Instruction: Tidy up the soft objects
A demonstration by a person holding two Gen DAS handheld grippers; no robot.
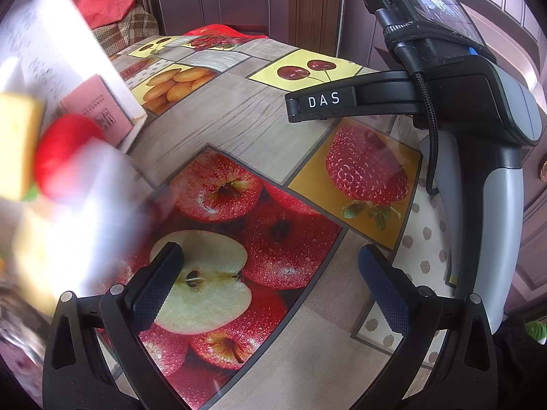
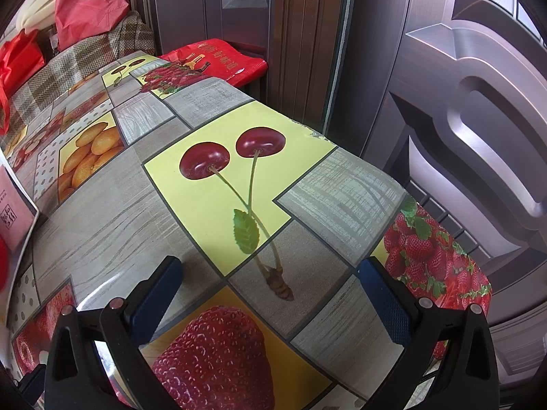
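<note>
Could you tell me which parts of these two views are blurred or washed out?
Left wrist view: the left side is smeared and overexposed, blurring the red soft toy and yellow block; the left tongs stay sharp. Right wrist view: sharp, with fisheye bending the tablecloth.

— What's carrying everything on my feed?

— A table (image 2: 112,212) under a glossy fruit-print cloth: apples, cherries, strawberries, oranges in squares.

— Anything lying on it?

— From my left wrist camera, a white box (image 1: 135,119) stands toward the left edge, with a pink booklet (image 1: 99,106) inside it. Just in front of the box I see a red soft toy (image 1: 61,157) and a yellow block (image 1: 17,143), both blurred; I can't tell whether they touch the cloth.

— And the far right corner?

— Only printed strawberries there, where the cloth hangs over the edge.
</note>
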